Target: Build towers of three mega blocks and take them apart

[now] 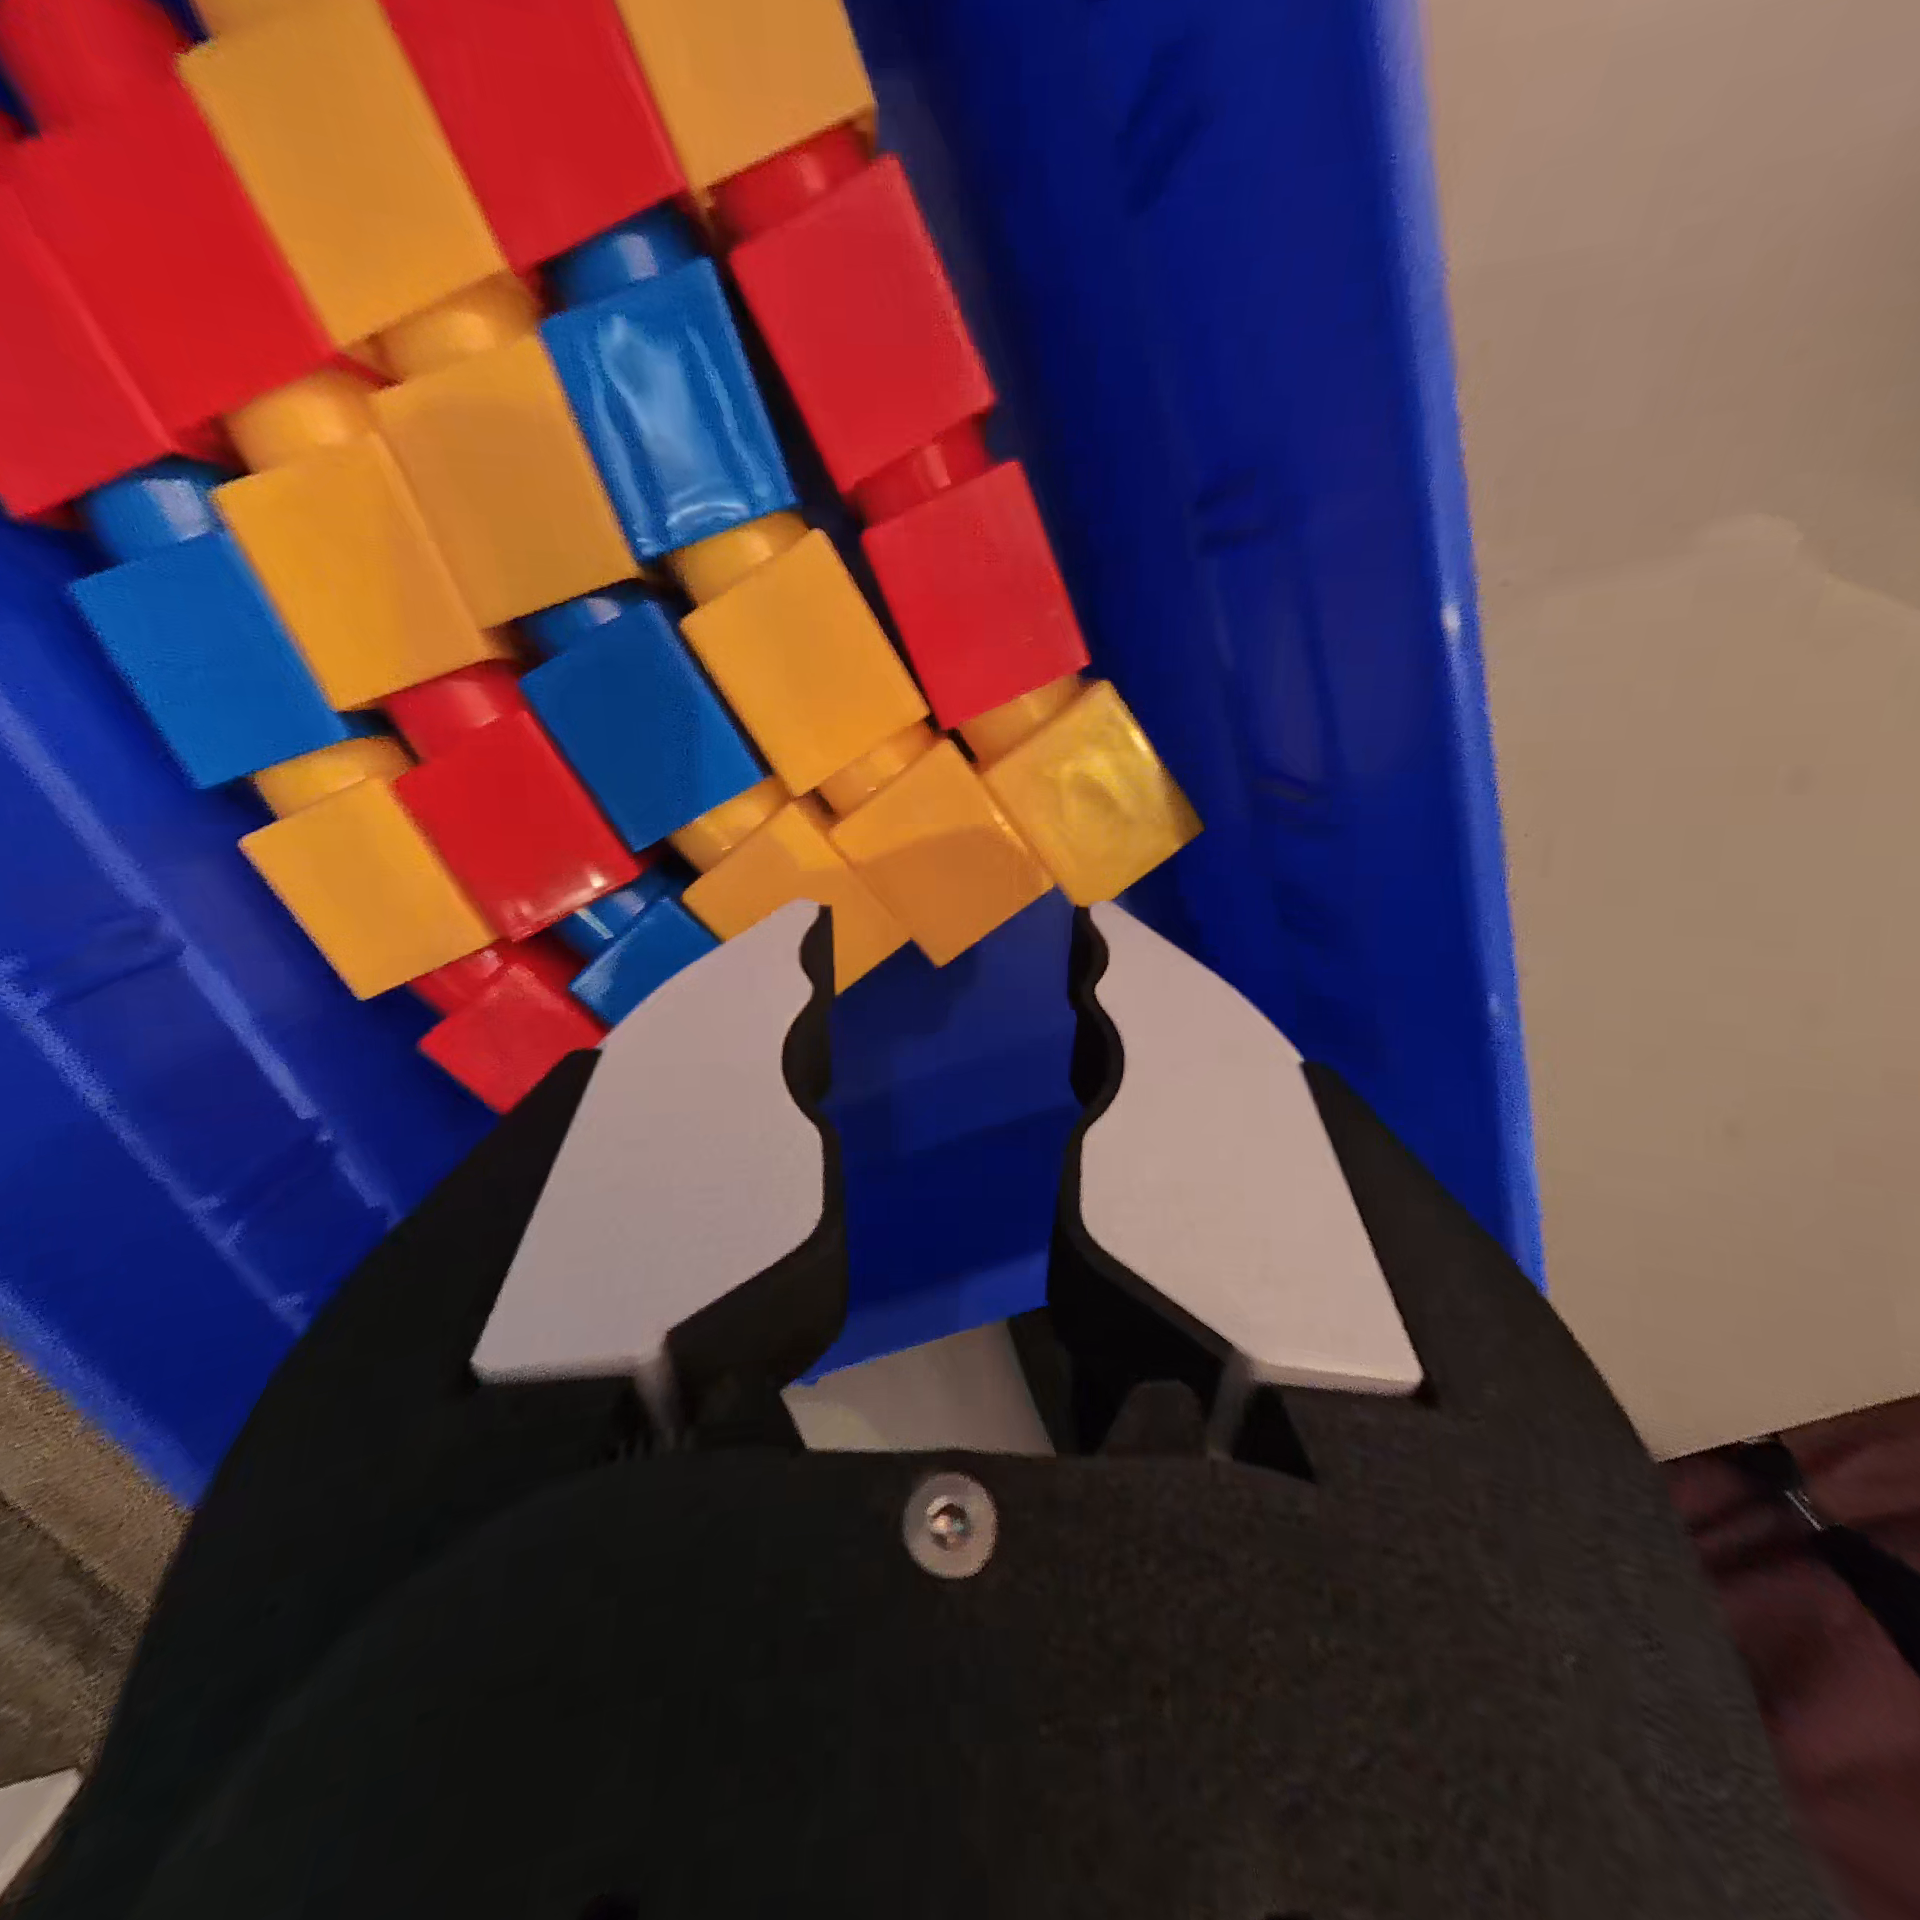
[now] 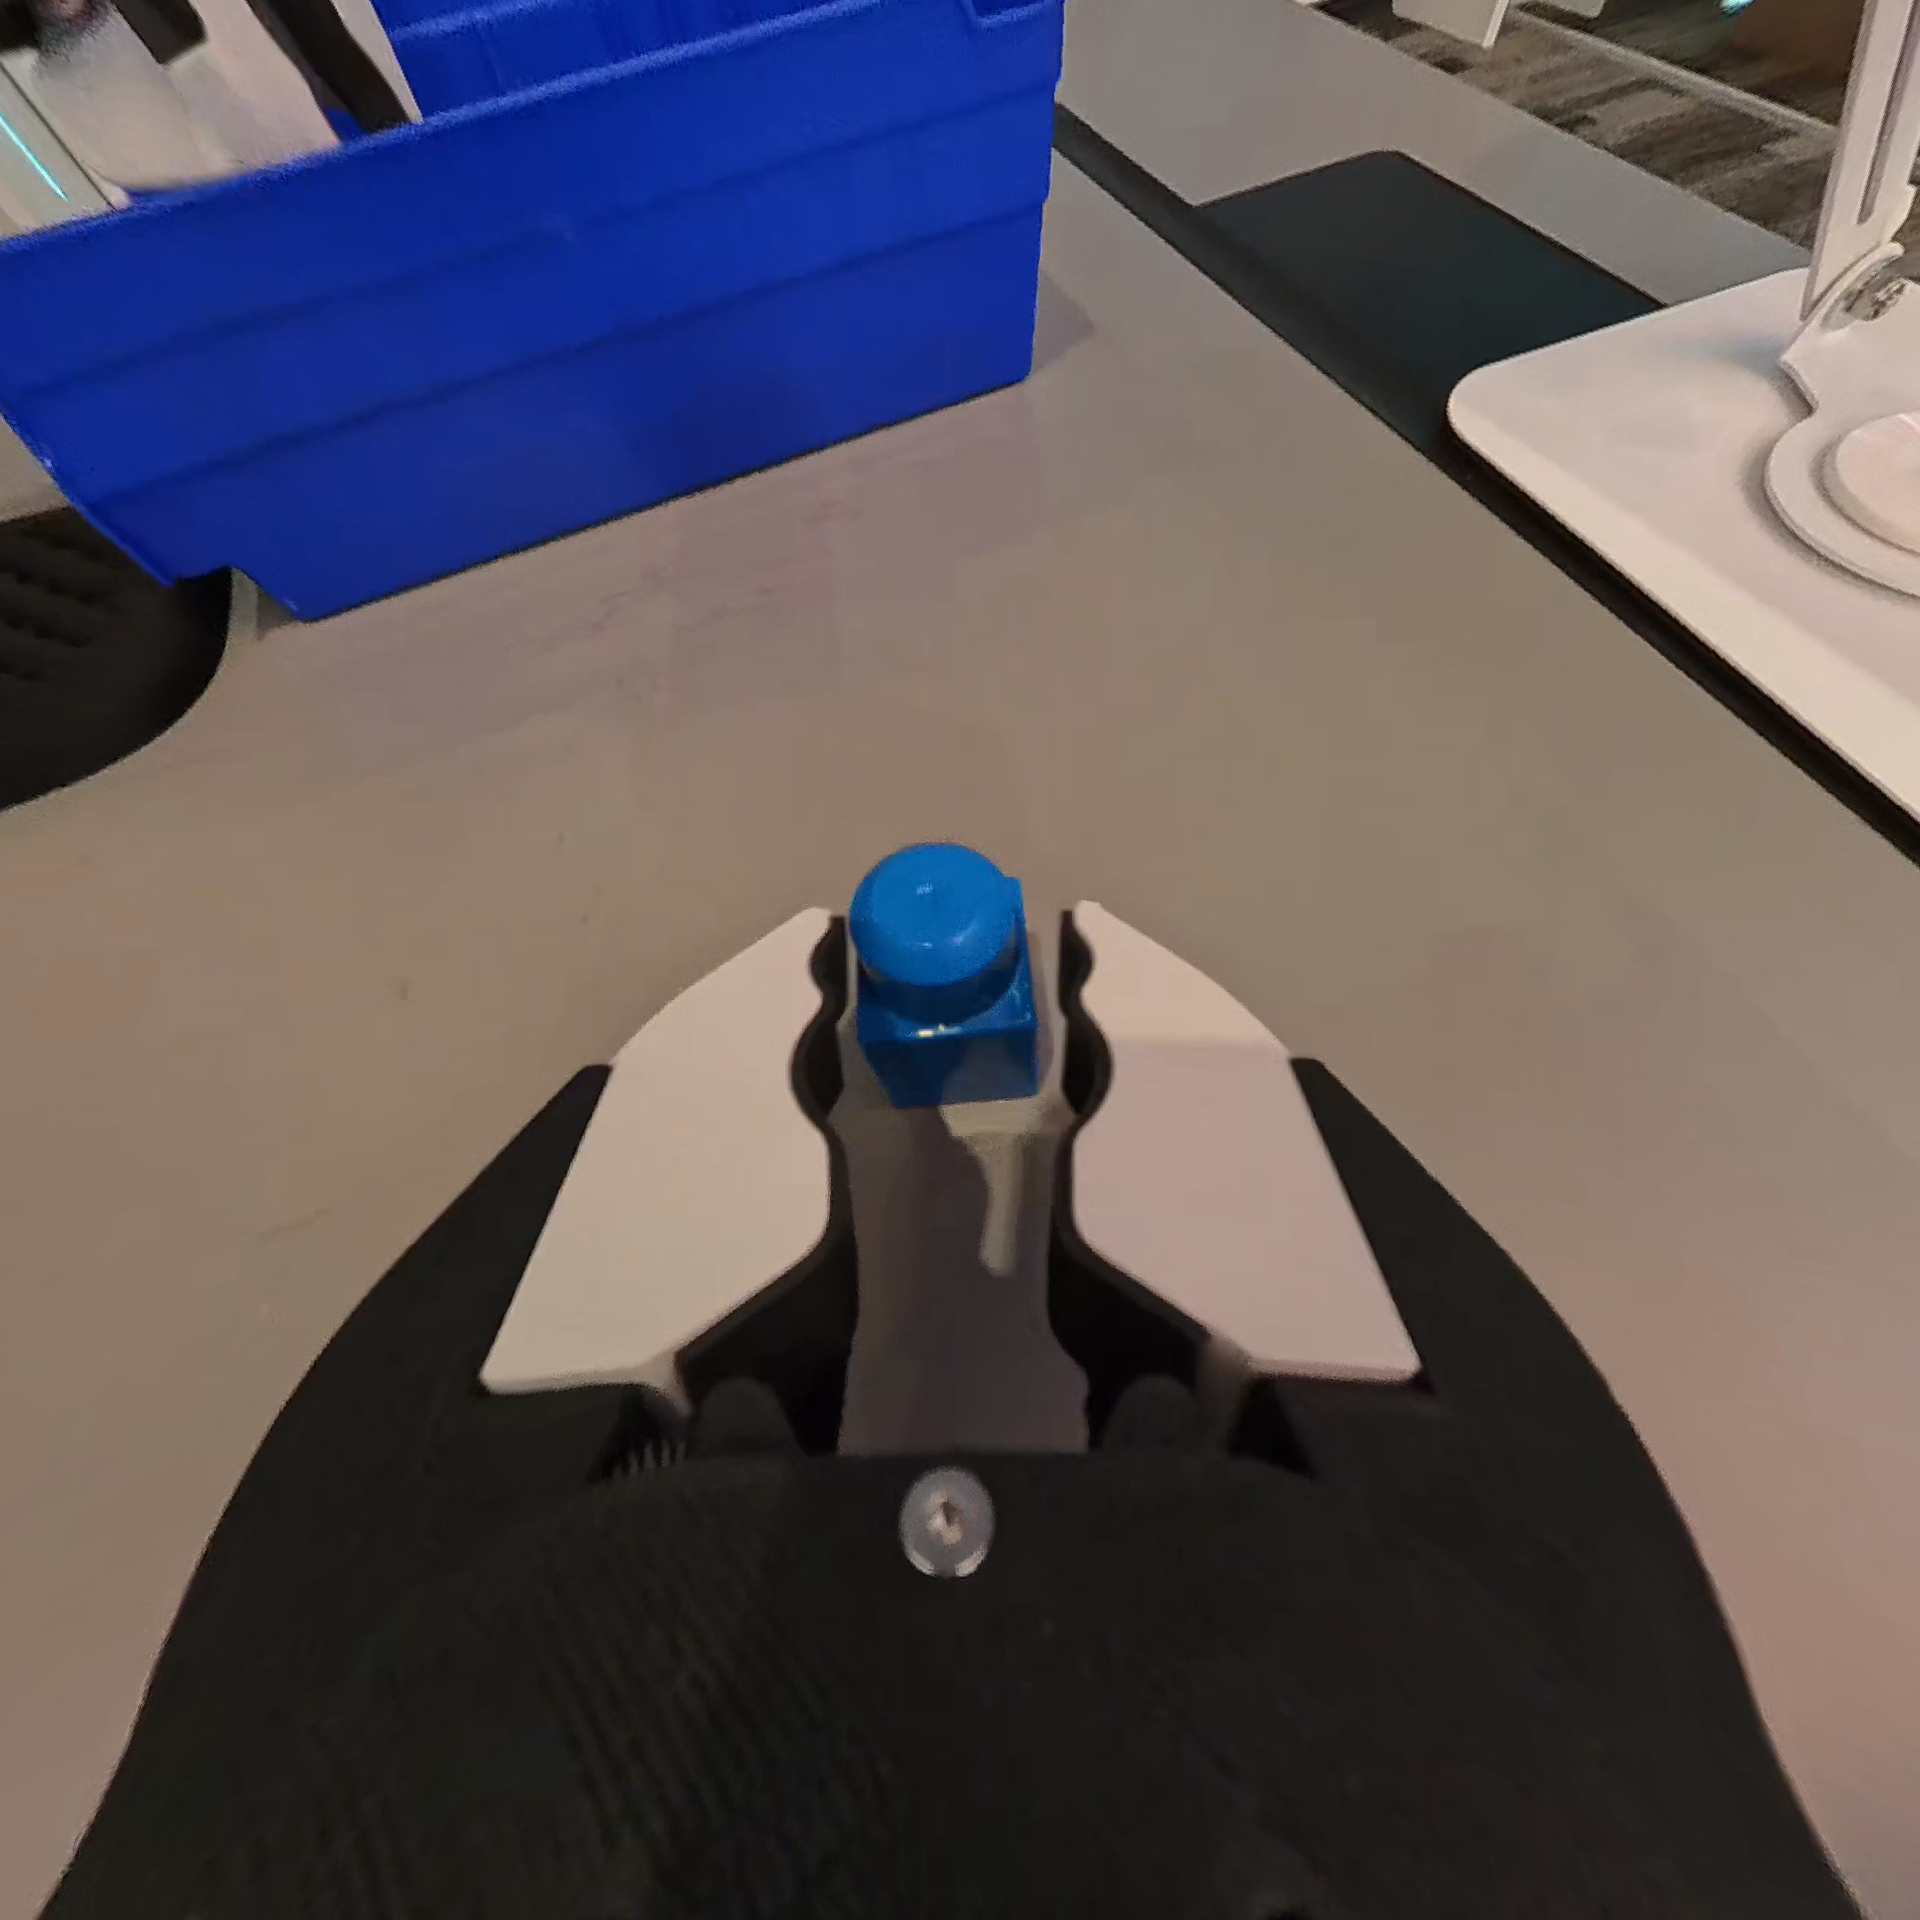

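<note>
Glossy blue single-stud block point(image 2: 940, 997) stands between spread right jaws; left jaws spread.

Matte black, finely textured housing on the left gripper point(image 1: 951, 914), flaring wide toward the camera. Two pale grey, curved fingers point(image 1: 717, 1039), each lined with a wavy black inner pad. One silver hex screw point(image 1: 948, 1525) centred on the body. Identical build on the right gripper point(image 2: 945, 914): black shell, grey fingers point(image 2: 1174, 1039), scalloped black pads, single silver screw point(image 2: 943, 1521).
</note>
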